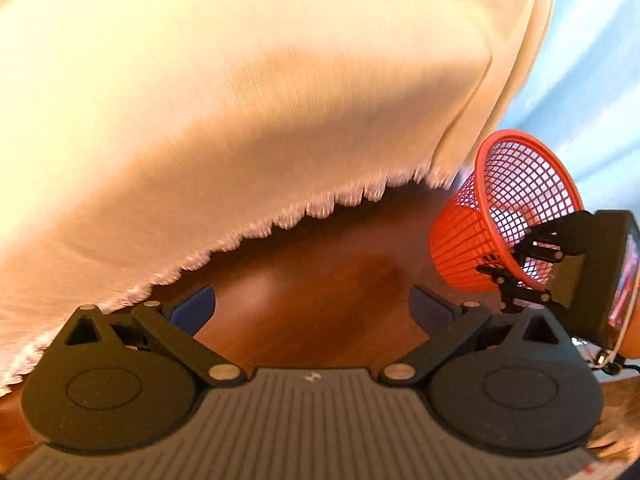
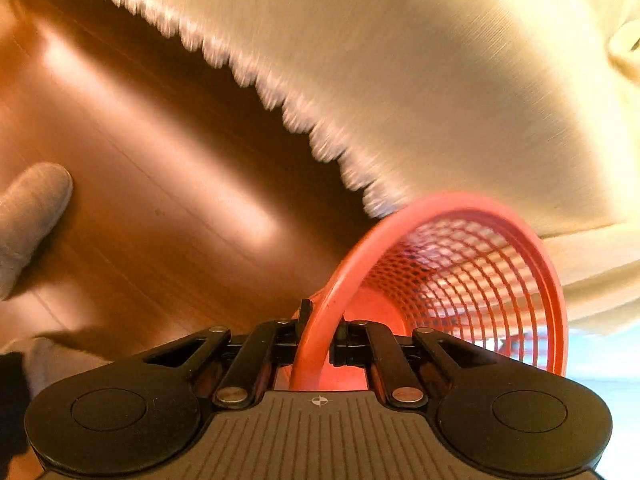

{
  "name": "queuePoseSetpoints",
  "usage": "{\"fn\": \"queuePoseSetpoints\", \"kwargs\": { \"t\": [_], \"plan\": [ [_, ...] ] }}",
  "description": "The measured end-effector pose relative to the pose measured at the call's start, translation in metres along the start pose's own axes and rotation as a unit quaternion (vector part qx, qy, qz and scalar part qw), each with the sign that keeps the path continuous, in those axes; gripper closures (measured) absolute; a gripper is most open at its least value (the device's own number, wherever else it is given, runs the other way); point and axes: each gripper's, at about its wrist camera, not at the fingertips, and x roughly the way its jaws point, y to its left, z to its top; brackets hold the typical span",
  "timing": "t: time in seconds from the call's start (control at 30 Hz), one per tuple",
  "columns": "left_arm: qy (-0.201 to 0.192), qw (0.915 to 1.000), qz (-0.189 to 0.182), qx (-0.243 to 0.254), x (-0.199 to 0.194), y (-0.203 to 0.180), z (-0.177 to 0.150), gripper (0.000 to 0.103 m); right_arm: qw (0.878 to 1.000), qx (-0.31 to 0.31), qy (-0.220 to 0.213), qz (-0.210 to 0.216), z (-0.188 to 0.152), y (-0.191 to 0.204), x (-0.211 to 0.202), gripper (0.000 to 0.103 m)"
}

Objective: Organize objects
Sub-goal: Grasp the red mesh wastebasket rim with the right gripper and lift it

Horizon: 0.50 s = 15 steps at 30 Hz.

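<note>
Your right gripper [image 2: 320,340] is closed on the rim of the red mesh basket [image 2: 460,272], 1 finger outside the rim and 1 inside, so the basket hangs tilted with its mouth turned toward the wrist camera. The basket serves as the landmark here. Above and behind the basket lies the cream cloth [image 2: 440,80], whose fringed edge [image 2: 280,96] runs diagonally down to just beside the basket's rim; both wrist views are smeared, so whether rim and fringe touch cannot be told. Left of the basket stretches the bare wooden floor [image 2: 160,180], and far left of it sits a grey sock-clad foot [image 2: 32,204].

Your left gripper [image 1: 312,312] stands wide open and holds nothing; in its view the basket [image 1: 504,216] is off to the right, pinched by the right gripper [image 1: 500,276], with the cloth [image 1: 240,100] filling the upper field and the floor [image 1: 320,280] below.

Step in hand, as judged: carrying the basket, held off the floor, toward a place to set it. No contents are clearly visible inside it. The next move calls for levelling the basket so its base faces down, keeping the rim clear of the fringe, then lowering it before you release. A 1-point rim grip lets the basket swing, so move slowly.
</note>
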Motion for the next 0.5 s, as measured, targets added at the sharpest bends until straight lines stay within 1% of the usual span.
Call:
{"fn": "queuePoseSetpoints", "kwargs": {
  "t": [0.17,0.27,0.37,0.5],
  "plan": [
    [-0.031,0.9991,-0.017,-0.023,-0.1,0.021,0.042,0.002,1.0,0.005,0.001,-0.028,0.055,-0.037,-0.106,0.101],
    [-0.056,0.9978,-0.019,-0.028,-0.153,0.042,0.071,0.002,0.999,0.009,-0.003,-0.054,0.093,-0.058,-0.153,0.101],
    [-0.081,0.9962,-0.012,-0.031,-0.193,0.066,0.099,0.002,0.997,0.009,-0.005,-0.076,0.131,-0.083,-0.176,0.101],
    [-0.111,0.9932,0.007,-0.035,-0.227,0.099,0.139,0.002,0.996,0.003,0.014,-0.093,0.175,-0.117,-0.181,0.101]
  ]
}}
